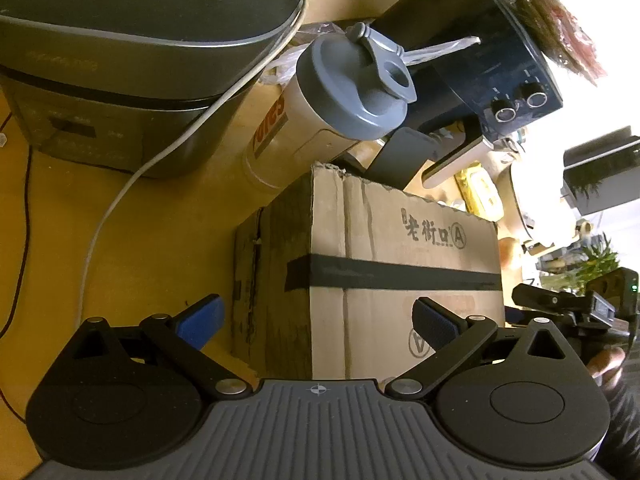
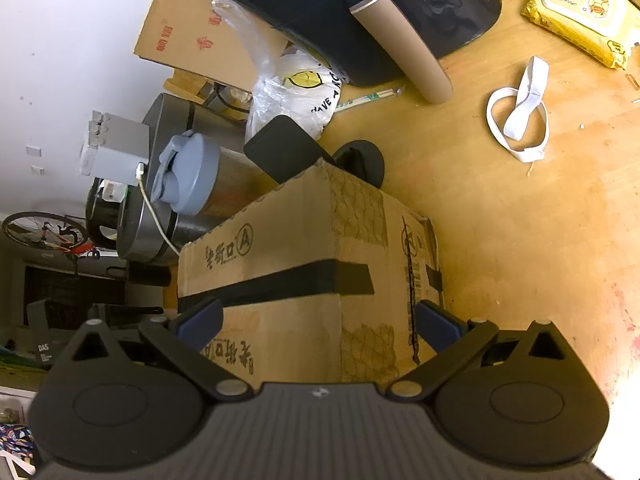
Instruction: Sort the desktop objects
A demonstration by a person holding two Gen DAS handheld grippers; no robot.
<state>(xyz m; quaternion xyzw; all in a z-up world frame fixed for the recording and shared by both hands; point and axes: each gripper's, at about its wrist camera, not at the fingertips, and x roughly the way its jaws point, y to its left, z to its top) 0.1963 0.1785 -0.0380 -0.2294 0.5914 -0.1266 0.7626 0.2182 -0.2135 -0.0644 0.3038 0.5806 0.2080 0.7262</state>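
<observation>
Both grippers wide around the taped brown cardboard box

Left gripper, right gripper held nothing — sorting looked barely begun, wooden table cluttered.

The wooden surface carries a taped cardboard box. Behind the box stand a grey-lidded bottle and a dark cooker, with a white cable trailing past it. Beyond the box sit a dark fryer and a plastic bag. Right of the box lie a white strap and, farther off, a yellow wipes pack
</observation>
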